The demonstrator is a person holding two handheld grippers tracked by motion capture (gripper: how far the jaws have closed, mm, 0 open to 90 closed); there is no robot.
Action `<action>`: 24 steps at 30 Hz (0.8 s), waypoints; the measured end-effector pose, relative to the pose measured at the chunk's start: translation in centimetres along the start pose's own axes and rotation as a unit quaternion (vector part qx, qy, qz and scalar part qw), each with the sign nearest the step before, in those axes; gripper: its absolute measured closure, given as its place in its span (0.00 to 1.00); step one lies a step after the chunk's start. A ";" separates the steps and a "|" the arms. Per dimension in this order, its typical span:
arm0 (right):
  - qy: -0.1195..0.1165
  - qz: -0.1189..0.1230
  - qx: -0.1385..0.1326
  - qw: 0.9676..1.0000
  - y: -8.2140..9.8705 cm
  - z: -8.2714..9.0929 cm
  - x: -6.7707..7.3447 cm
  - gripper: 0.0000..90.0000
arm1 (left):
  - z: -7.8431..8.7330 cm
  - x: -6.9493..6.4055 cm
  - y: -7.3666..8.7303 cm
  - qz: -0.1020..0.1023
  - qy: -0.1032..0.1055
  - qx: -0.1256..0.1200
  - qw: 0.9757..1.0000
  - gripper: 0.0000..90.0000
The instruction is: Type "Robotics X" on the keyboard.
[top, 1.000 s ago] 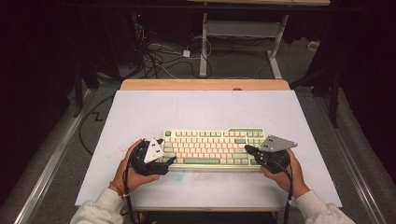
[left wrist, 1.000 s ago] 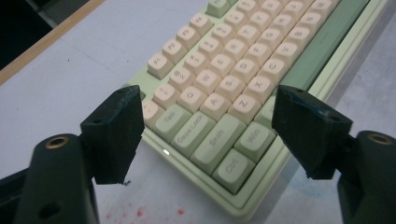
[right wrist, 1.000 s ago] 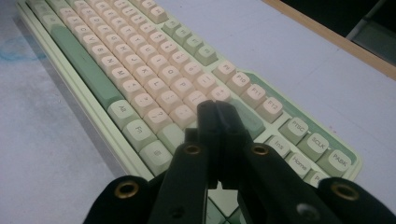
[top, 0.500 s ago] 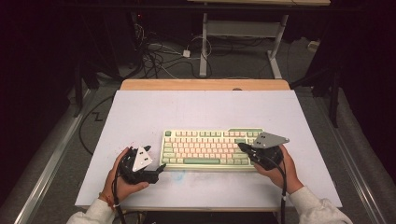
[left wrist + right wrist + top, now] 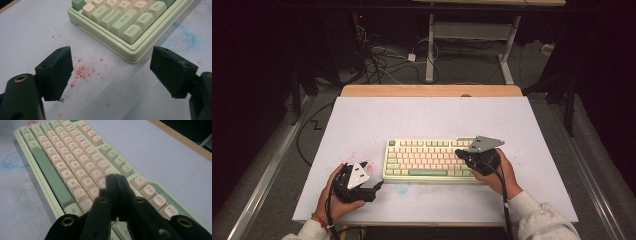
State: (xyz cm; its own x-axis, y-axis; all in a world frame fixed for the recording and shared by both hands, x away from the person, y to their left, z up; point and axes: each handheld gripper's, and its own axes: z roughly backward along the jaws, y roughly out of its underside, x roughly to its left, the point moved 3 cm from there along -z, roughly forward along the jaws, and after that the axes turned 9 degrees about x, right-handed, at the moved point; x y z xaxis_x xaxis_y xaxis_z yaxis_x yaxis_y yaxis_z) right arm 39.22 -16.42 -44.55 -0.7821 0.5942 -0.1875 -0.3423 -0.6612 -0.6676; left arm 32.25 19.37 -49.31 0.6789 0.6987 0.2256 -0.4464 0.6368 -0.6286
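A pale green keyboard (image 5: 422, 157) with cream keys lies on the white tabletop (image 5: 427, 115), right of centre. My left gripper (image 5: 379, 186) rests low on the table just off the keyboard's front-left corner (image 5: 132, 53). Its jaws have just been opening and stand wide apart, with only bare table between them in the left gripper view (image 5: 110, 65). My right gripper (image 5: 460, 152) hovers over the keyboard's right part, jaws pressed together and empty. In the right gripper view its tips (image 5: 115, 178) sit above the keys near the L and P rows (image 5: 62, 165).
Red specks (image 5: 81, 71) dot the table by the left gripper, and a blue smudge (image 5: 404, 189) lies in front of the keyboard. A wooden strip (image 5: 432, 90) edges the table's far side. Cables (image 5: 382, 60) and a desk frame (image 5: 429, 50) stand on the floor beyond.
The left hand has drawn away from the keyboard's left end, leftward and toward the front edge. The right hand has slid left, farther over the keys, still shut.
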 end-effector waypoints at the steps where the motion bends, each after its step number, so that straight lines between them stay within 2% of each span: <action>1: 0.001 0.002 0.000 1.000 -0.1 -0.2 0.0 1.00 | 0.1 -0.1 0.0 0.004 0.002 0.001 1.000 0.19; 14: -0.005 0.007 0.008 1.000 -1.2 -1.5 0.5 1.00 | 0.4 -0.1 0.2 0.008 0.005 -0.005 1.000 0.19; 16: -0.006 0.009 0.010 1.000 -1.4 -1.7 0.6 1.00 | 0.5 0.0 0.2 0.002 0.000 -0.006 1.000 0.19; 18: -0.008 0.013 0.010 1.000 -1.6 -2.0 0.7 1.00 | 0.5 -0.1 0.3 0.009 0.005 -0.005 1.000 0.19; 24: -0.013 0.018 0.018 1.000 -1.9 -2.8 0.9 1.00 | 0.4 0.0 0.3 0.012 0.006 -0.005 1.000 0.19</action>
State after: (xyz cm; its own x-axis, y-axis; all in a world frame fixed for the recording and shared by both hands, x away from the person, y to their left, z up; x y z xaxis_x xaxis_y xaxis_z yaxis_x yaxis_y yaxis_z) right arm 40.63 -13.33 -45.50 -0.8080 0.5572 -0.1914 -0.3315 -0.6986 -0.6341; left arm 31.90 19.73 -49.18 0.6744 0.7103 0.2017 -0.4573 0.6162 -0.6412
